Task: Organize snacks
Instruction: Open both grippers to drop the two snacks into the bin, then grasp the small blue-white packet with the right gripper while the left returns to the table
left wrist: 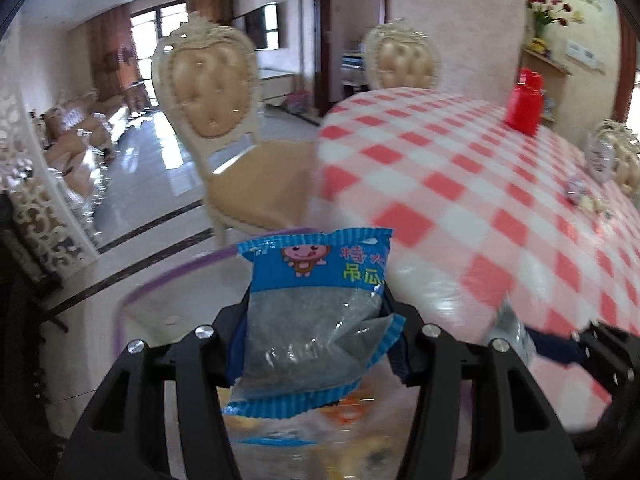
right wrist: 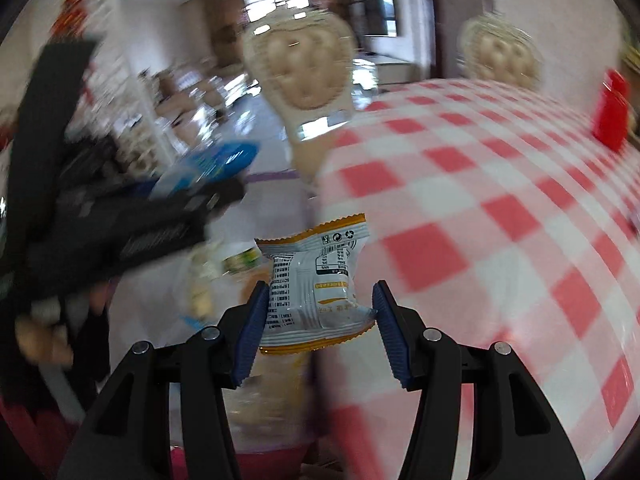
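Observation:
My left gripper (left wrist: 316,300) is shut on a blue snack packet (left wrist: 316,280) with a cartoon figure and a clear lower half. It hangs over a clear bin with a purple rim (left wrist: 132,296) beside the table's edge. My right gripper (right wrist: 320,286) is shut on a white and orange snack packet (right wrist: 316,276), held upright between the blue pads (right wrist: 254,332). In the right wrist view the left gripper (right wrist: 224,196) shows blurred at the left with the blue packet (right wrist: 208,164). The right gripper (left wrist: 576,340) shows at the lower right of the left wrist view.
The table with a red and white checked cloth (left wrist: 460,168) fills the right side. A red box (left wrist: 524,100) stands at its far side, and small items (left wrist: 600,156) near its right edge. Ornate chairs (left wrist: 212,92) stand behind. Several snacks (left wrist: 280,432) lie in the bin.

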A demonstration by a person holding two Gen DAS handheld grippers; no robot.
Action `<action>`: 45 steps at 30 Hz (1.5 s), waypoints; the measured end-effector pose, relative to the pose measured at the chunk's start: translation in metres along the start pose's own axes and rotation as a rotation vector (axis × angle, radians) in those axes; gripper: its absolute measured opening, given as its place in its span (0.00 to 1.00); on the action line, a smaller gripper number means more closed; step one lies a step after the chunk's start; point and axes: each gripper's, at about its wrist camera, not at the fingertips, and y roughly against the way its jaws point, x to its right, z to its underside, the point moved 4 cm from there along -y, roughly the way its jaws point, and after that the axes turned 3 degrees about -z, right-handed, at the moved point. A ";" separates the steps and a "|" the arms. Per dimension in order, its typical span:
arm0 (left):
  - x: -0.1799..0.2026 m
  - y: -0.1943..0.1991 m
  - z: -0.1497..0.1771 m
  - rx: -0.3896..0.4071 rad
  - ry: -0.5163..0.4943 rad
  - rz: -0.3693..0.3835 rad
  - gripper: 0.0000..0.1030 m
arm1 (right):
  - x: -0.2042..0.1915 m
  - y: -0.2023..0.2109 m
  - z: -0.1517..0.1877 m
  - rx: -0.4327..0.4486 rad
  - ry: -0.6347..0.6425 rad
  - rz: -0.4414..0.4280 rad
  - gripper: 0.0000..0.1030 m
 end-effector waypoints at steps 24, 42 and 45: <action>0.038 0.002 -0.012 0.020 -0.015 -0.019 0.87 | 0.038 0.041 0.005 0.099 0.013 0.172 0.82; 0.410 -0.051 -0.068 -0.050 -0.215 0.504 0.96 | 0.369 0.229 0.145 0.298 -0.760 0.573 0.84; 0.446 -0.073 -0.082 -0.065 -0.151 0.506 0.96 | 0.411 0.250 0.170 0.327 -0.878 0.597 0.84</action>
